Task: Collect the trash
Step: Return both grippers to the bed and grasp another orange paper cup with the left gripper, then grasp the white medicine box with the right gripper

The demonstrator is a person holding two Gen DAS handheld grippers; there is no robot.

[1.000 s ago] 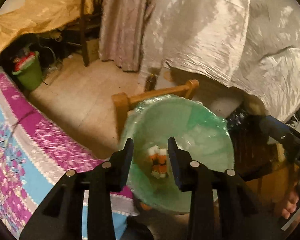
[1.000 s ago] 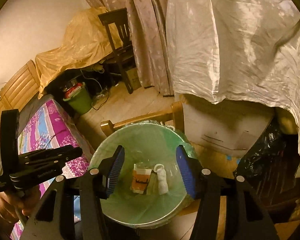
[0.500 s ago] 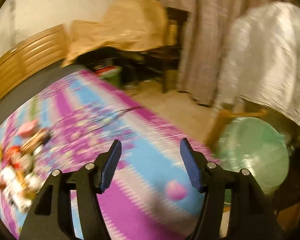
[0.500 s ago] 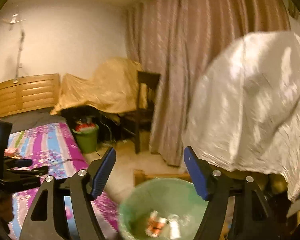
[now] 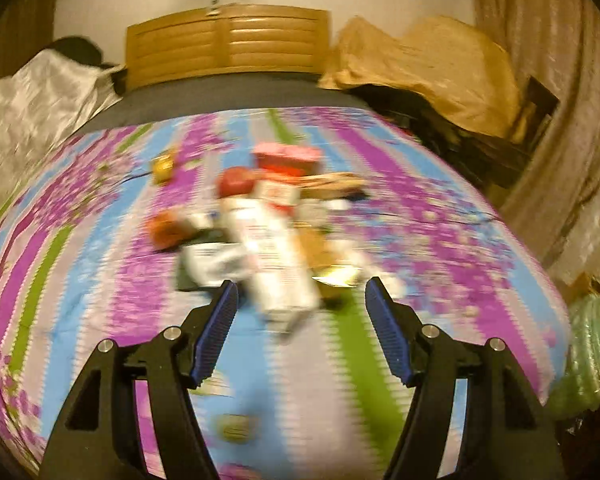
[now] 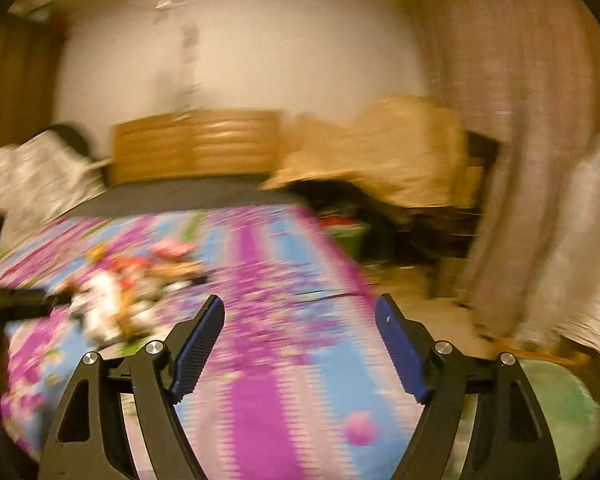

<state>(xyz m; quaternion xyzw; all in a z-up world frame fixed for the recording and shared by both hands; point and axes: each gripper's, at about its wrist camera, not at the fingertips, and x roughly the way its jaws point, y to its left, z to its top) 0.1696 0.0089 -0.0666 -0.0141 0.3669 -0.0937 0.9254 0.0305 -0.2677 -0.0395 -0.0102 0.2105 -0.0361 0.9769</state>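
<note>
Both grippers swung away from the green bin toward the bed.

Left view: left gripper (image 5: 300, 300) opening, empty, above blurred trash pile (image 5: 272, 232) mid-bedspread (image 5: 440, 240); bin (image 5: 592, 352) at right edge. Right view: right gripper (image 6: 300, 324) opening, empty; pile (image 6: 120, 292) far left, too blurred to identify.

Dim warm indoor light, heavy motion blur, fisheye-bent dark edges.

One trash pile (image 5: 272, 236), one bed (image 5: 440, 240), one green bin (image 5: 592, 356), two claws.
</note>
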